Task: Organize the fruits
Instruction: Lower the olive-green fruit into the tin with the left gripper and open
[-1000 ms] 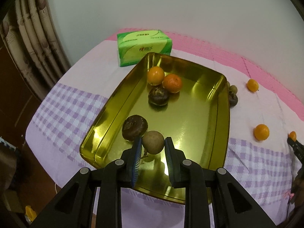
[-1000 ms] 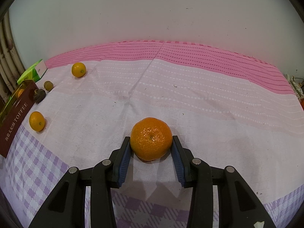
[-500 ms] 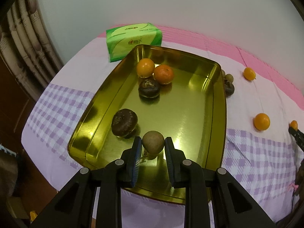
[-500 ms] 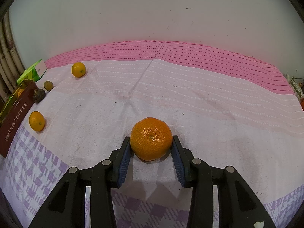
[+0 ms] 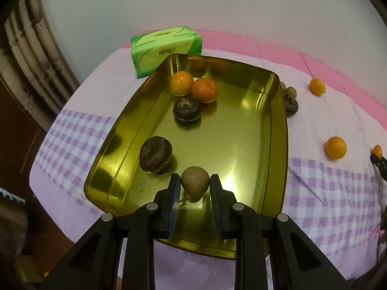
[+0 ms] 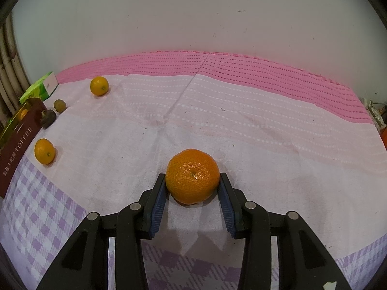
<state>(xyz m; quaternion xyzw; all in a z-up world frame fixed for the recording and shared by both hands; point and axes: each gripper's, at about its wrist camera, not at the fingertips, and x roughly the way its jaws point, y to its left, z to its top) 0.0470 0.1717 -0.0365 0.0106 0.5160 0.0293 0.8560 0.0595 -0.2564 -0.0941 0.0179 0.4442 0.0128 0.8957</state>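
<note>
My left gripper [image 5: 195, 186] is shut on a small round brown fruit [image 5: 195, 179], held just above the near end of the gold tray [image 5: 283, 130]. Two oranges [image 5: 181, 83] and two dark wrinkled fruits [image 5: 155, 154] lie in the tray. My right gripper [image 6: 192, 186] is shut on a mandarin [image 6: 192, 179] that rests on the pink cloth. Loose on the cloth by the tray are two small oranges [image 6: 44, 151], a small brown fruit [image 6: 59, 105] and a dark fruit [image 6: 47, 119].
A green tissue pack [image 5: 167, 48] stands behind the tray near the white wall. The tray's outer side [image 6: 17, 149] is dark red with lettering. The table edge drops off at the left by a curtain [image 5: 29, 55]. Odd items sit at the far right edge [image 6: 375, 116].
The left gripper drew back along the tray with the brown fruit, past the near dark fruit, and rolled slightly. The right gripper and its mandarin stayed still.
</note>
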